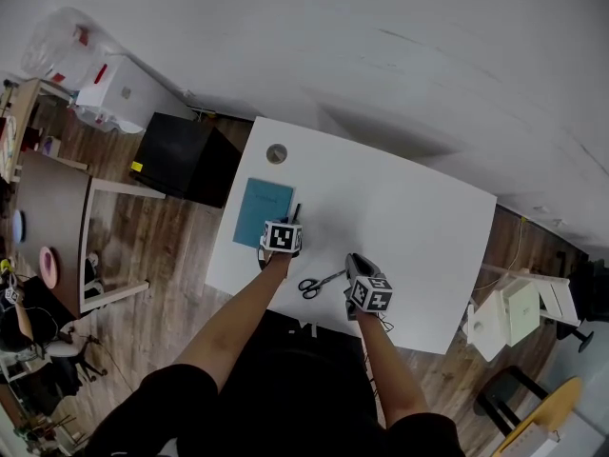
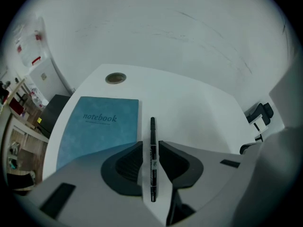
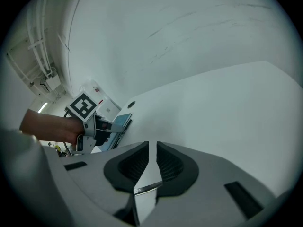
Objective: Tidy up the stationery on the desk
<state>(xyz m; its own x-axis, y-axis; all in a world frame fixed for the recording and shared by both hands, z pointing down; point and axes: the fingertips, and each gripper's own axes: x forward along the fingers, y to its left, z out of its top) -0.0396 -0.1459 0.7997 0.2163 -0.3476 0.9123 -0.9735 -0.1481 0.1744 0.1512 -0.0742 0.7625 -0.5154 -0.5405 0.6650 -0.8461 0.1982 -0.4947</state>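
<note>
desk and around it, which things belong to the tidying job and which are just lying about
Job: blue notebook, black pen, scissors, all on the white desk.
Lying about: black cabinet beside the desk, white box by the wall, yellow chair.

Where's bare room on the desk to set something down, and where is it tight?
Bare: the desk right of the pen and scissors, out to its edge, and the far strip right of the cable hole. Tight: front left, where notebook, pen, scissors, the left hand-held gripper and the right hand-held gripper cluster.
</note>
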